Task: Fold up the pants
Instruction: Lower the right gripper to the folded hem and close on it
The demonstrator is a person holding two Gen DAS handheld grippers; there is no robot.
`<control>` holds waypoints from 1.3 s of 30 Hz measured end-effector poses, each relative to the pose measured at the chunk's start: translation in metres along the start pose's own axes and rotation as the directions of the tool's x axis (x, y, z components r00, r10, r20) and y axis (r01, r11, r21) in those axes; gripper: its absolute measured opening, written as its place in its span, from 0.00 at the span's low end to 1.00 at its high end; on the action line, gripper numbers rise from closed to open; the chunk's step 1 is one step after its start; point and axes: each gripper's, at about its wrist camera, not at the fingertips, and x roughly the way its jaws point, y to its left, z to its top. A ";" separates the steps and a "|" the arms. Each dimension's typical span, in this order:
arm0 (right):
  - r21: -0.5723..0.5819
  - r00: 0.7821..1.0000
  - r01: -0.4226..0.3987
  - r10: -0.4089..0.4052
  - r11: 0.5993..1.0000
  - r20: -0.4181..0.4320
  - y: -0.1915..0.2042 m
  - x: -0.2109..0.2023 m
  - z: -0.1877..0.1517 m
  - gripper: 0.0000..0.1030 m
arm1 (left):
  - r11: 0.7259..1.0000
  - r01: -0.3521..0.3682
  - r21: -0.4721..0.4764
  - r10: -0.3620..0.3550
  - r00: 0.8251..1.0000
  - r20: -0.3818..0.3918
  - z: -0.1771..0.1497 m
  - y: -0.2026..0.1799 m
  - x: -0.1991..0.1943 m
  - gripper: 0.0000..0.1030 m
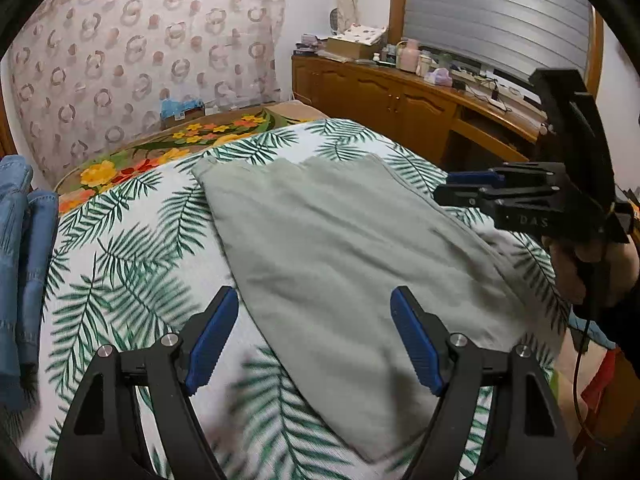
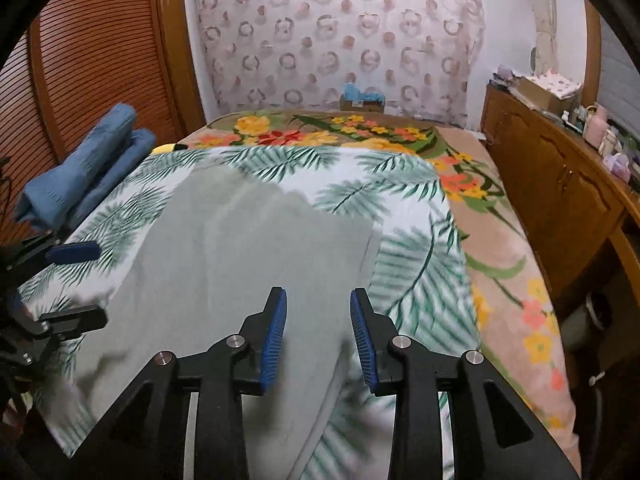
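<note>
Jaws apart on both; only right wrist shows wardrobe (image 2: pixel 80 72) beside jeans (image 2: pixel 80 168).

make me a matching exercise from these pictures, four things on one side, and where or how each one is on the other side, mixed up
Things:
1. grey-green pants
2. rolled blue jeans
3. left tongs
4. pink bottle

Places or states:
A. on the wooden sideboard
B. wide open above the pants
C. spread flat on the palm-leaf sheet
D. at the bed's edge by the slatted door

Pairs: 1-C, 2-D, 3-B, 4-A
</note>
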 end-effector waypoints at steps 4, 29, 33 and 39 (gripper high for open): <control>0.005 1.000 -0.005 0.005 1.000 -0.011 0.001 -0.010 -0.012 0.33 | 1.000 0.011 -0.011 -0.011 1.000 -0.011 -0.009 -0.007 -0.003 0.77; -0.032 1.000 0.029 -0.029 0.999 0.003 0.018 -0.020 -0.047 0.36 | 0.992 -0.035 -0.123 0.029 0.998 -0.050 -0.053 0.000 -0.019 0.77; -0.045 1.000 0.024 -0.024 0.999 0.002 0.016 -0.021 -0.048 0.38 | 0.988 -0.034 -0.153 0.023 0.997 -0.077 -0.059 0.003 -0.021 0.77; -0.053 0.999 0.038 -0.038 0.998 0.006 0.018 -0.022 -0.050 0.38 | 0.984 -0.010 -0.180 -0.001 0.998 -0.060 -0.065 0.003 -0.030 0.62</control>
